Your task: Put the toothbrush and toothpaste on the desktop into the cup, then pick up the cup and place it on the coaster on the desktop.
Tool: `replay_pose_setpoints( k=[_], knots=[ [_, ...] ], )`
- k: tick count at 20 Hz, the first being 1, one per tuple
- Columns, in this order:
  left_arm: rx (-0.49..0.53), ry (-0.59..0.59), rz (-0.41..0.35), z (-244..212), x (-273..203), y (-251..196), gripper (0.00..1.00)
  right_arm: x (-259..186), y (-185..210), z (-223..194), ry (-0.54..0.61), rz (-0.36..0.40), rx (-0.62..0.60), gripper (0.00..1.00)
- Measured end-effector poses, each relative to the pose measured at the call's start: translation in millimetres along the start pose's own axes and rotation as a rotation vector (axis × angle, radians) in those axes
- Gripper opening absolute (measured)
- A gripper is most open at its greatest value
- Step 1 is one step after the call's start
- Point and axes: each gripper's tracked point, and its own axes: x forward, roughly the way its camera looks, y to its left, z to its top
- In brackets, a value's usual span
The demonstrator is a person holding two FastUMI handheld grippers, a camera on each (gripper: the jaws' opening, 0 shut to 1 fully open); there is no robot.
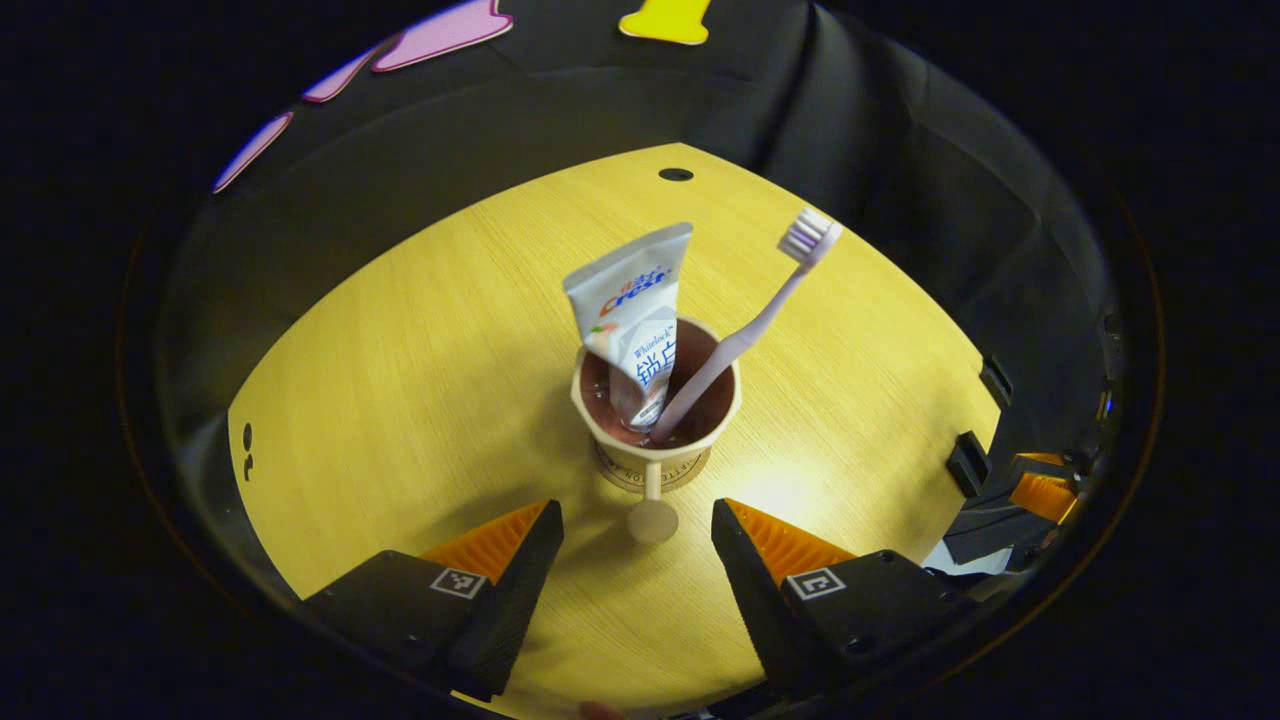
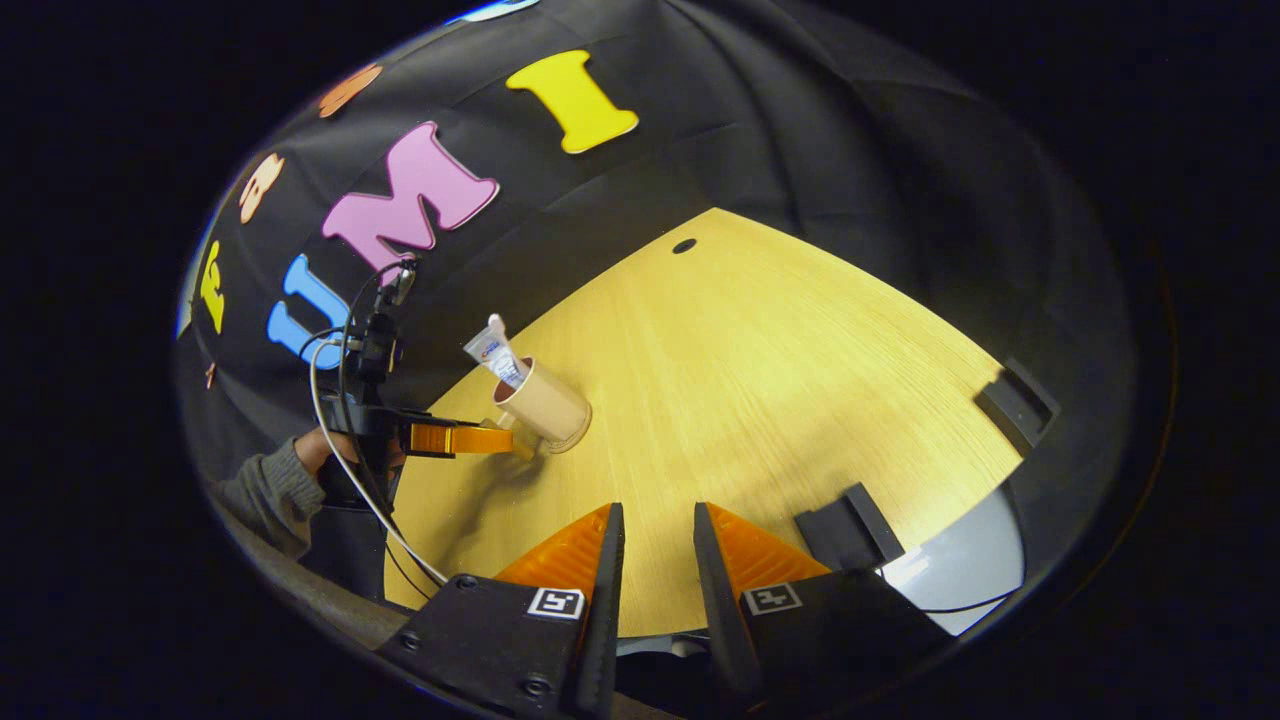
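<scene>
A beige cup (image 1: 655, 425) with a brown inside stands upright mid-table. The white toothpaste tube (image 1: 635, 310) and the pale pink toothbrush (image 1: 750, 325) lean inside it, bristles up. Under the cup's base shows the edge of a round lettered disc, apparently the coaster (image 1: 695, 470). The cup's handle (image 1: 652, 505) points at my left gripper (image 1: 637, 530), which is open, its fingers either side of the handle's end and not touching it. In the right gripper view the cup (image 2: 548, 405) is far left, with the left gripper (image 2: 470, 438) beside it. My right gripper (image 2: 655, 540) hovers apart, narrowly open, holding nothing.
The yellow wooden table (image 1: 420, 380) has a small dark hole (image 1: 676, 174) near its far edge. Black clips (image 2: 848, 530) (image 2: 1015, 400) sit on the right rim. A sleeved hand (image 2: 300, 465) with a cable holds the left gripper. Black cloth walls close the back.
</scene>
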Motion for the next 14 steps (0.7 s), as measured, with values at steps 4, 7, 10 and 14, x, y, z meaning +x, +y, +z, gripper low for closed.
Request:
replay_pose_setpoints(
  k=[4,7,10,14],
  knots=[
    [-0.056,-0.086,-0.003,-11,-36,9,0.93,20,36,11,0.031,0.069,-0.075,0.47],
    [-0.116,-0.137,-0.009,-24,-63,12,0.94,33,59,14,0.067,0.116,-0.106,0.51],
    [-0.165,-0.159,0.000,-40,-81,20,0.94,44,79,19,0.099,0.152,-0.121,0.52],
    [-0.223,-0.171,0.037,-60,-97,34,0.94,56,101,27,0.118,0.193,-0.156,0.43]
  ],
)
